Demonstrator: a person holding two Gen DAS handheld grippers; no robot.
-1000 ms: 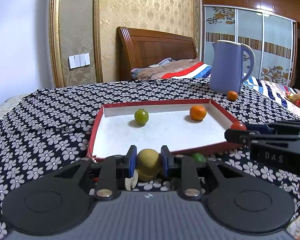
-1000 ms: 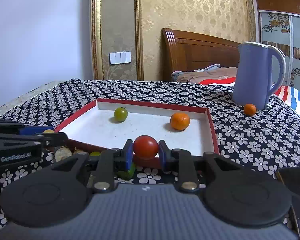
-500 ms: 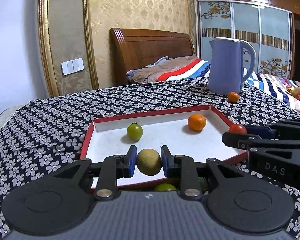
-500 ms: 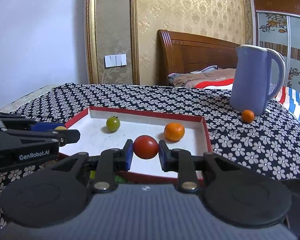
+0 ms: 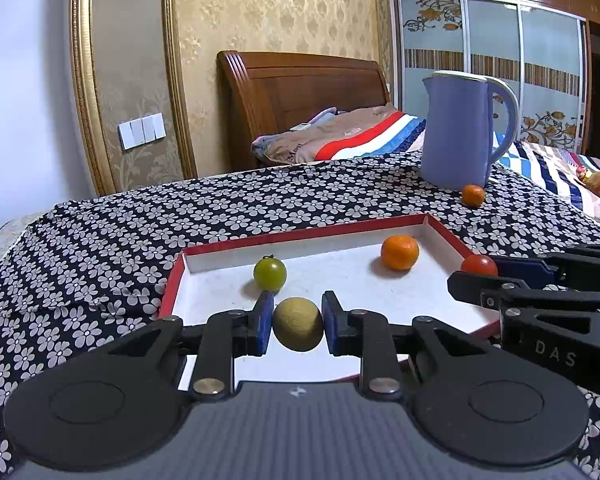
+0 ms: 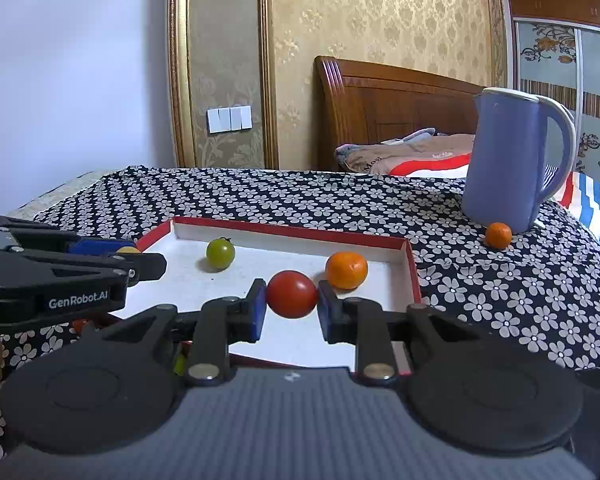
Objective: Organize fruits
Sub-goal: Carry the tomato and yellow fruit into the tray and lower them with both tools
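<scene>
my left claw (image 5: pixel 297 322) clamped on yellow fruit (image 5: pixel 298 329) | right claw (image 6: pixel 291 306) gripping red tomato (image 6: pixel 291 294) | both held over tray (image 5: pixel 300 237), guessing so they drop inside

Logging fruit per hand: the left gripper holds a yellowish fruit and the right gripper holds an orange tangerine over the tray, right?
Not quite. The right gripper holds a red tomato, as the right wrist view shows; the tangerine lies in the tray.
</scene>
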